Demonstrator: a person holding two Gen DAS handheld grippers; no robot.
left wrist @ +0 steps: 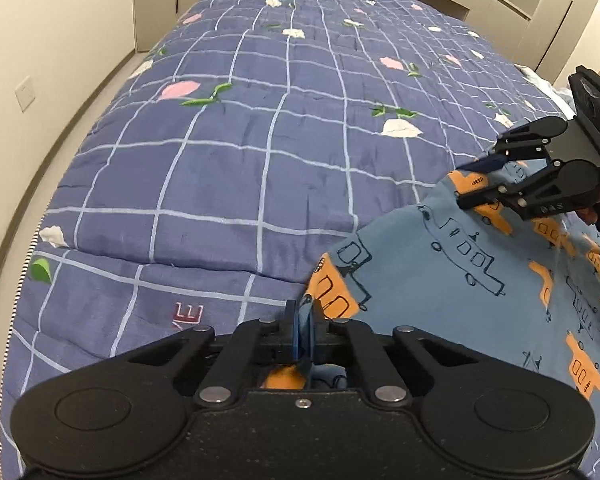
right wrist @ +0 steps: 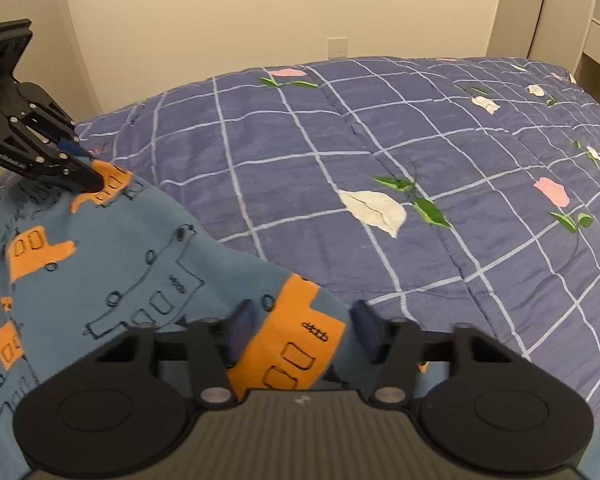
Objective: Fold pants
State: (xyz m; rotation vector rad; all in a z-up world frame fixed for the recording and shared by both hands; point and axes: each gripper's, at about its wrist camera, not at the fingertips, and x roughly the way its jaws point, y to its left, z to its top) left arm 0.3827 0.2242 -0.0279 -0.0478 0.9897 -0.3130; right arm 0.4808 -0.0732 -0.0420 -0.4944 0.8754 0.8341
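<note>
- The pants (left wrist: 460, 264), blue with orange bus prints, lay on a purple grid quilt (left wrist: 236, 168) with flowers, filling the lower right of the left wrist view and the lower left of the right wrist view.
- Left gripper (left wrist: 303, 320) was pinched tight on a corner of the pants, cloth squeezed between its blue pads.
- Right gripper (right wrist: 302, 332) had its jaws partway apart, straddling another corner of the pants. Couldn't really tell if the pads were pressing the cloth.
- Beige wall (right wrist: 260, 12) with an outlet (right wrist: 337, 47) sat behind the bed.
</note>
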